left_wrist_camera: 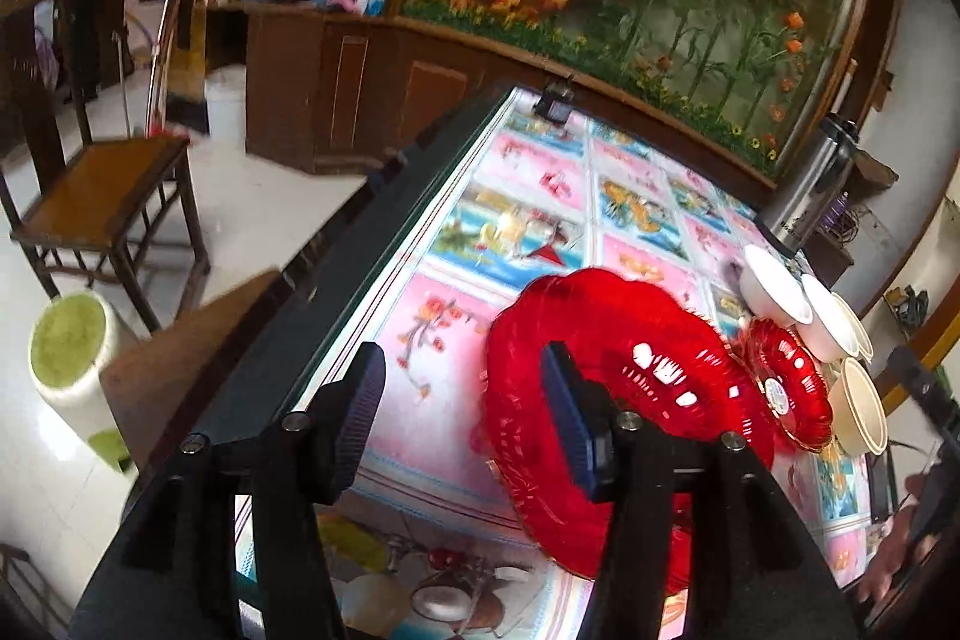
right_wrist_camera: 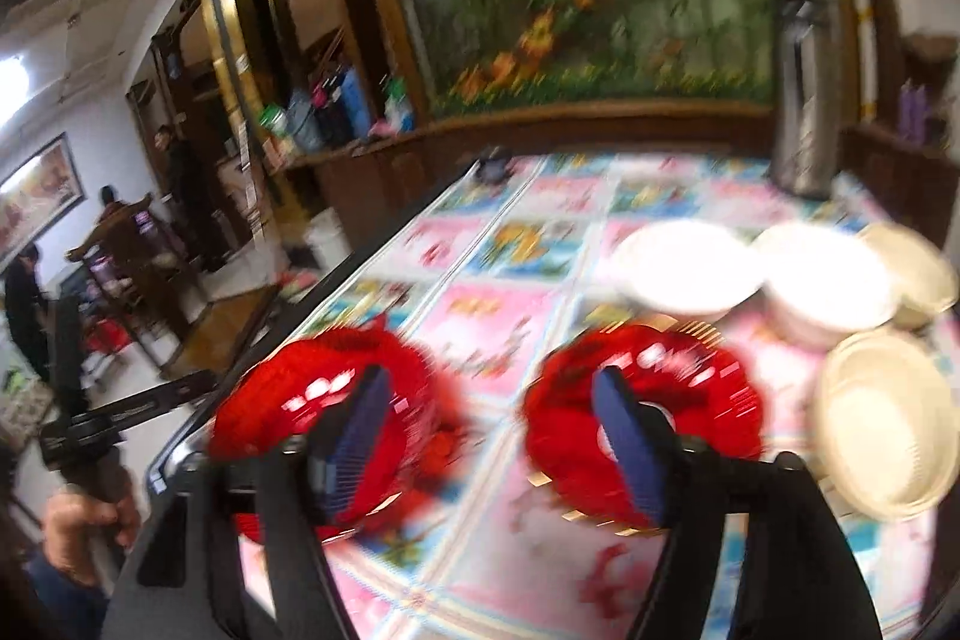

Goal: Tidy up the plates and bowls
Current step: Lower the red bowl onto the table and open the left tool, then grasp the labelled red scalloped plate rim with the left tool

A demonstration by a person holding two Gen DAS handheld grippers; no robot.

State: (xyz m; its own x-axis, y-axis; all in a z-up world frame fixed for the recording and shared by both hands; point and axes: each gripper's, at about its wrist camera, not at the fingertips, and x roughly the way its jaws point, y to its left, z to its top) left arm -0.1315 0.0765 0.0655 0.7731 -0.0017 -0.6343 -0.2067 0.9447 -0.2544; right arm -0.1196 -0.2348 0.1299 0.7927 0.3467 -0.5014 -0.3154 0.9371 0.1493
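Observation:
A large red plastic plate [left_wrist_camera: 624, 400] lies on the table, with a smaller red plate [left_wrist_camera: 786, 385] to its right. Two white bowls [left_wrist_camera: 774, 289] and two cream bowls [left_wrist_camera: 864, 409] stand beyond the small plate. My left gripper [left_wrist_camera: 465, 415] is open and empty, hovering over the large plate's left edge. In the blurred right wrist view, my right gripper [right_wrist_camera: 492, 436] is open and empty above the table between the large red plate [right_wrist_camera: 336, 400] and the small red plate [right_wrist_camera: 654, 388]. White bowls [right_wrist_camera: 690, 268] and cream bowls [right_wrist_camera: 882, 418] sit to the right.
The table [left_wrist_camera: 522, 184] has a glass top over flower pictures. A steel thermos [left_wrist_camera: 810, 190] stands at the far right, and a small dark object [left_wrist_camera: 555, 106] at the far edge. A wooden chair [left_wrist_camera: 102, 196] and a green-topped stool [left_wrist_camera: 72, 346] stand left of the table.

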